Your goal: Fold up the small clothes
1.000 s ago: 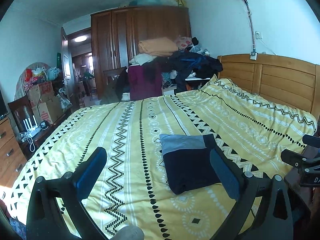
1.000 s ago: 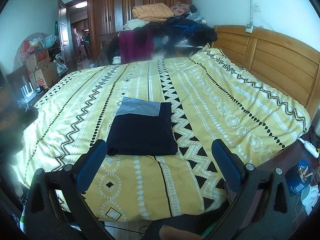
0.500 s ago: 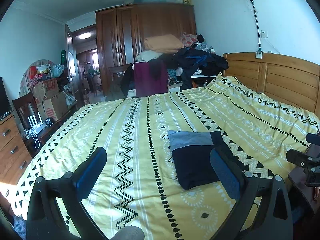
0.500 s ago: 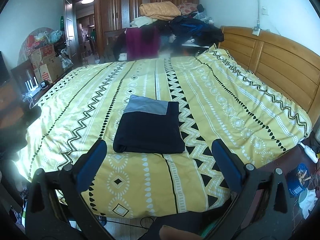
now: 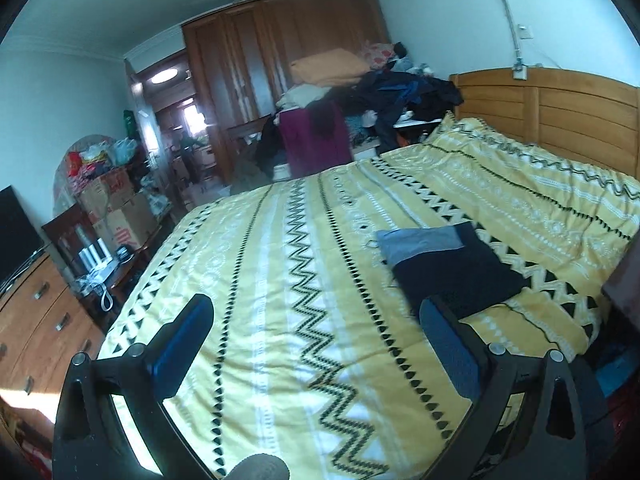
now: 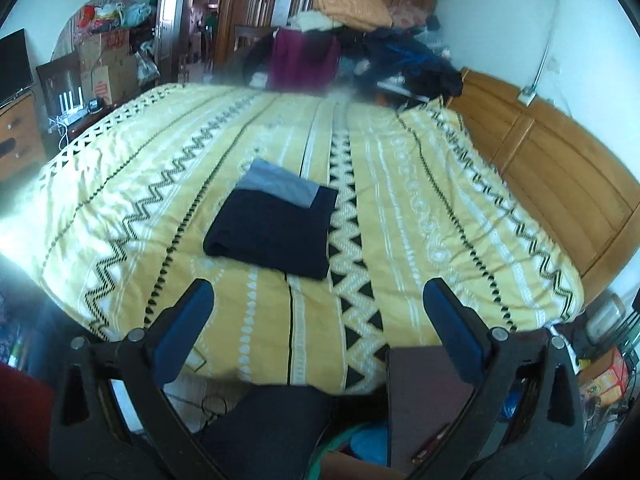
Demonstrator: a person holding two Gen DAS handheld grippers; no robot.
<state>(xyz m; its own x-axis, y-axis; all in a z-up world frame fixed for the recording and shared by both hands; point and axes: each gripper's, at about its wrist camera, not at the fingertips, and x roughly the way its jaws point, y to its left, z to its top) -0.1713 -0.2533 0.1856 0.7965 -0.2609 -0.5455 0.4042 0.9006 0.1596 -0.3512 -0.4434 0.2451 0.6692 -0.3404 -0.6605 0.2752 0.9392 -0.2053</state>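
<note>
A folded dark navy garment [image 5: 452, 268] with a grey band at its far end lies flat on the yellow patterned bedspread [image 5: 304, 264]; in the right wrist view the garment [image 6: 276, 228] sits mid-bed on that bedspread [image 6: 400, 216]. My left gripper [image 5: 316, 340] is open and empty, held above the bed's near part, with the garment ahead to its right. My right gripper [image 6: 318, 320] is open and empty too, held off the bed's near edge, short of the garment.
A wooden headboard [image 5: 560, 112] runs along the right. Piled clothes [image 5: 360, 92] and a wardrobe [image 5: 280, 60] stand beyond the bed. A dresser [image 5: 36, 320] and cardboard boxes [image 5: 116, 208] are on the left. A dark wooden stand [image 6: 424, 400] and floor clutter lie below my right gripper.
Both grippers have pulled back and tilted; the garment stays where it lay. The right gripper has dropped out of the left wrist view.
</note>
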